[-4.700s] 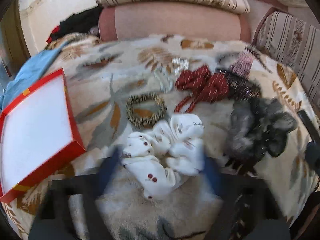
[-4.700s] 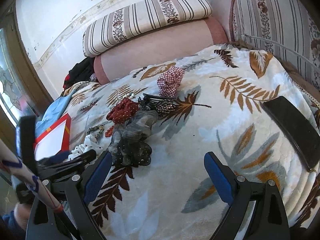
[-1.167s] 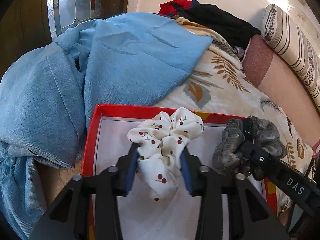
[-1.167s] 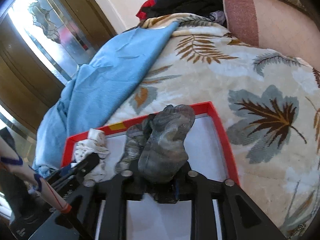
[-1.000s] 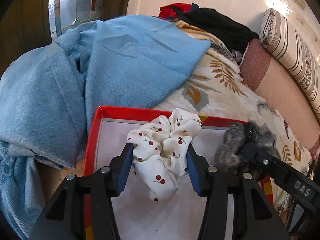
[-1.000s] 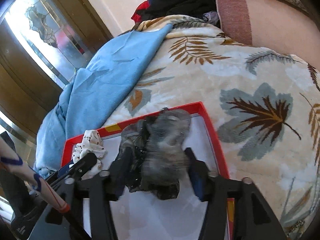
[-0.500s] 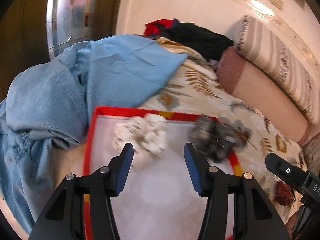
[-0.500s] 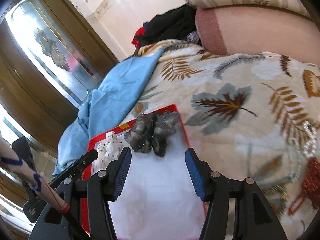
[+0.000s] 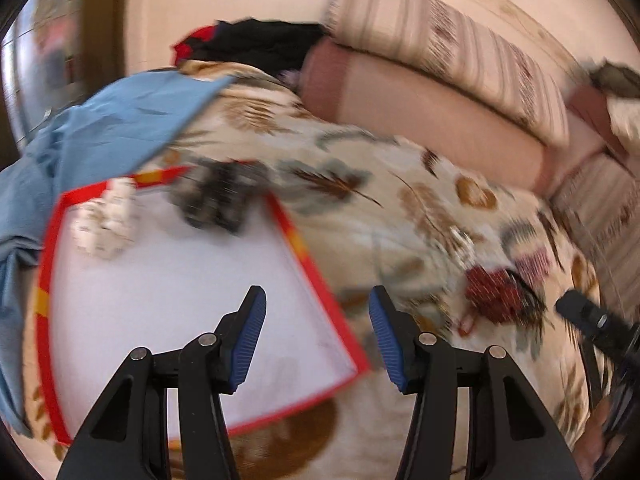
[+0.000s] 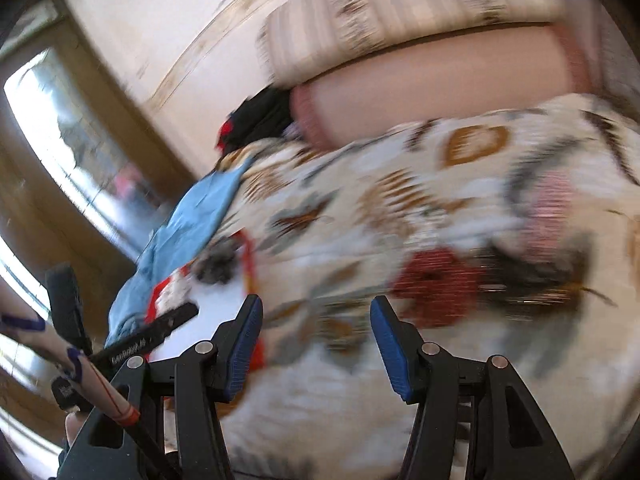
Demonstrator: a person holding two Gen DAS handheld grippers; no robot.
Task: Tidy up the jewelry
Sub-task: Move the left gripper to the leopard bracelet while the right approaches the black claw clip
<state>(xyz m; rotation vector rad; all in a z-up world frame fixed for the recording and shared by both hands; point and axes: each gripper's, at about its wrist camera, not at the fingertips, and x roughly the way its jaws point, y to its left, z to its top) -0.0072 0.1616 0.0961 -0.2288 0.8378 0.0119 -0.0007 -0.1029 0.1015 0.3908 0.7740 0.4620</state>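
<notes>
at far left, red-rimmed tray (image 9: pixel 316 264) on the leaf-print blanket (image 9: pixel 400 216), there as the collecting spot, with white cherry scrunchie (image 9: pixel 106 220) and grey scrunchie (image 9: pixel 218 196) lying side by side at its far end. nearer, left gripper (image 9: pixel 318 336) spread wide and empty above the tray's corner; right gripper (image 10: pixel 316 344) likewise wide and holding nothing. to the right, unsorted on the blanket: red scrunchie (image 10: pixel 438 286), pink checked piece (image 10: pixel 554 200), blurred dark items beside them.
</notes>
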